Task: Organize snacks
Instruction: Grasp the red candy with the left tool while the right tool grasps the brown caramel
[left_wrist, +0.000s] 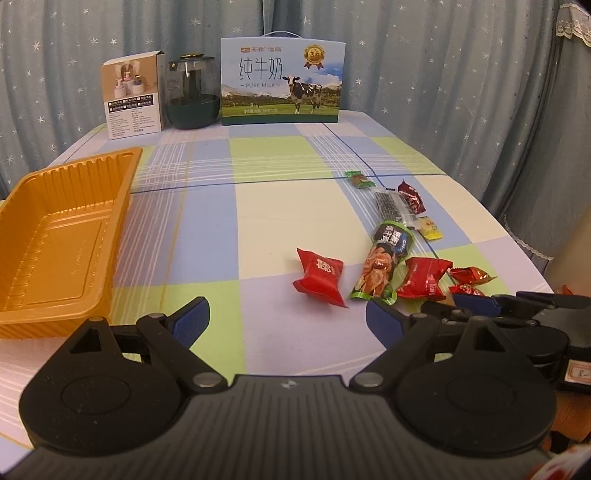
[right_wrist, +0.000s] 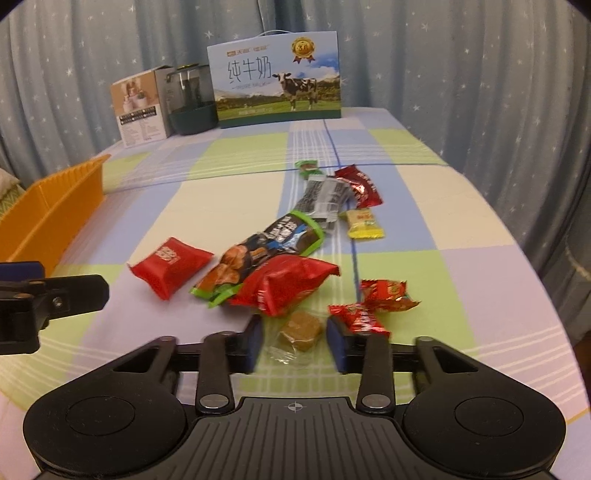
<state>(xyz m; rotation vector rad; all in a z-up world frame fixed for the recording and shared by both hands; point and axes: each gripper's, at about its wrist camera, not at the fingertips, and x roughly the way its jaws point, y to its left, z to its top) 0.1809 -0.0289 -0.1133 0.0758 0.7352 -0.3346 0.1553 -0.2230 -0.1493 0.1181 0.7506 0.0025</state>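
Loose snacks lie on the checked tablecloth: a red packet (left_wrist: 319, 277), a long green-edged pack (right_wrist: 258, 258), a bigger red bag (right_wrist: 288, 284), red twist candies (right_wrist: 373, 302), a yellow sweet (right_wrist: 364, 223) and others further back. A brown candy in clear wrap (right_wrist: 301, 330) sits between the blue pads of my right gripper (right_wrist: 294, 326); the pads stand close on either side, a narrow gap showing on the left. My left gripper (left_wrist: 286, 308) is wide open over bare cloth, just short of the red packet. The orange tray (left_wrist: 55, 240) lies empty at the left.
Along the table's far edge stand a milk carton box (left_wrist: 282, 83), a dark glass jar (left_wrist: 191, 94) and a small white box (left_wrist: 135, 94). Starred curtains hang behind. The table edge curves away on the right. Bare cloth lies between tray and snacks.
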